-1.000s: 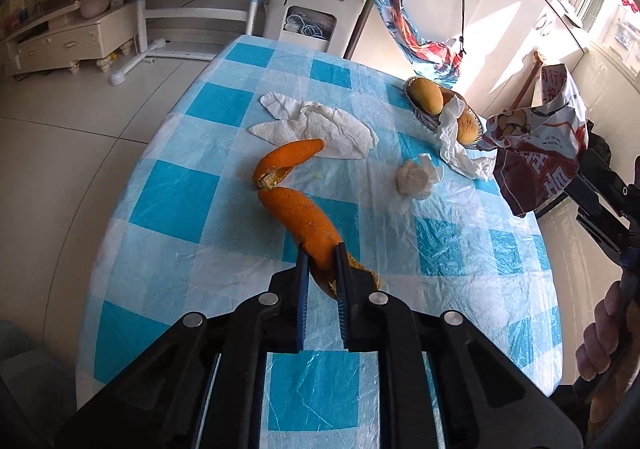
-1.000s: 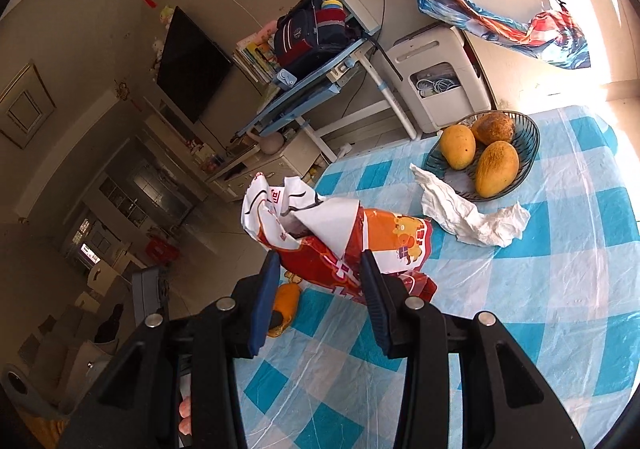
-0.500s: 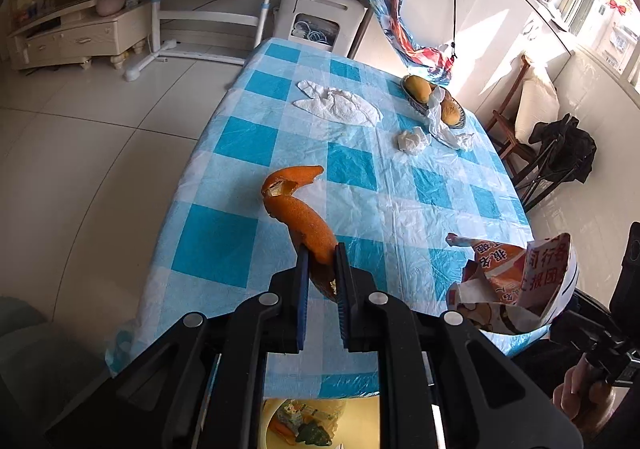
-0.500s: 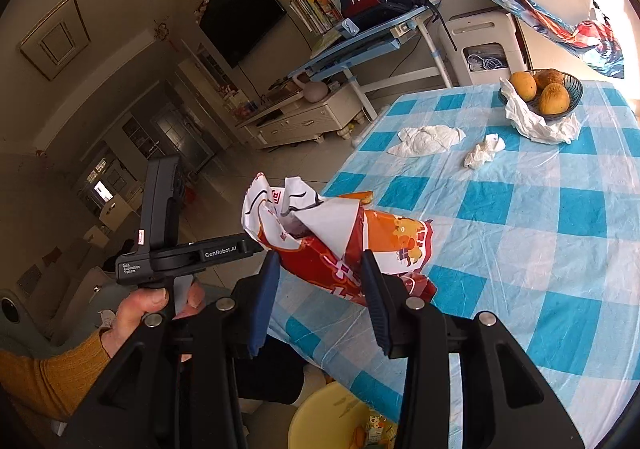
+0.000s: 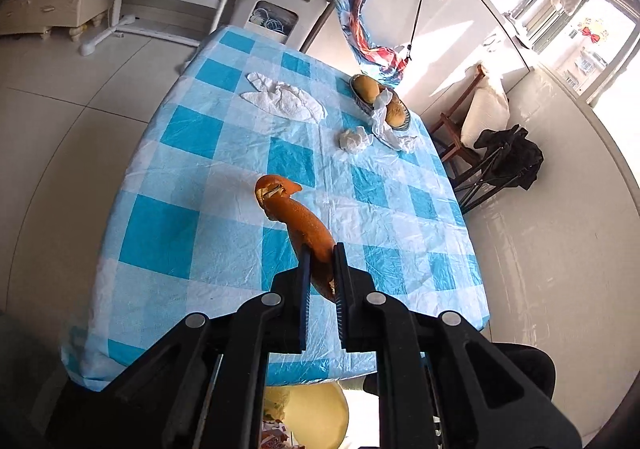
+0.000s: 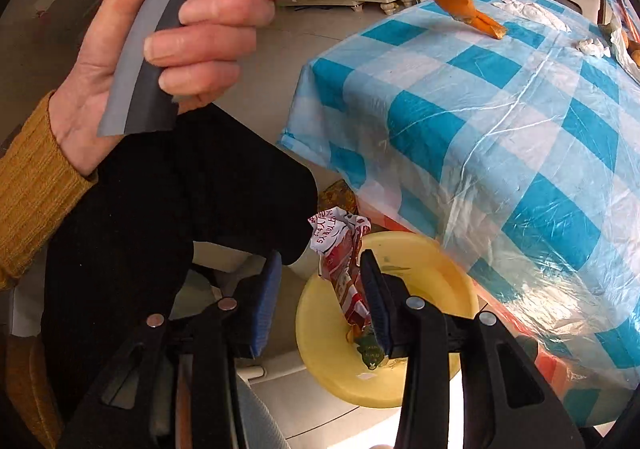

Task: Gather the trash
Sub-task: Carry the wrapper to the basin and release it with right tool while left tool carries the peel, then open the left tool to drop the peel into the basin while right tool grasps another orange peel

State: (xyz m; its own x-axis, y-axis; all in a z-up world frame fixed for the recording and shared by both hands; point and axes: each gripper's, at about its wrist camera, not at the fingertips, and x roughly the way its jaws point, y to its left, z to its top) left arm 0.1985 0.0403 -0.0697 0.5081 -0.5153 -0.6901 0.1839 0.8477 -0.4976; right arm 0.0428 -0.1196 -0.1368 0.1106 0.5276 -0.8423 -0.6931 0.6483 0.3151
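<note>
My left gripper [image 5: 320, 251] is shut on a long orange peel [image 5: 298, 215] and holds it above the near end of the blue checked table [image 5: 192, 185]; the peel also shows in the right wrist view [image 6: 464, 7]. My right gripper [image 6: 320, 281] stands open over a yellow bin [image 6: 416, 329] below the table edge. A red and white snack wrapper [image 6: 340, 261] hangs between its fingers against the right finger [image 6: 374, 299], over the bin. White crumpled tissues [image 5: 284, 99] and a small paper ball [image 5: 352, 139] lie on the table.
A fruit basket [image 5: 380, 99] with a tissue draped on it sits at the far right of the table. The yellow bin shows under the near table edge [image 5: 316, 413]. A folding chair with dark clothes [image 5: 504, 161] stands to the right. The person's hand [image 6: 180, 29] holds the left gripper.
My right gripper swung down from table height to over the yellow bin and opened, so the wrapper is loose. My left gripper lifted and pulled back with the peel.
</note>
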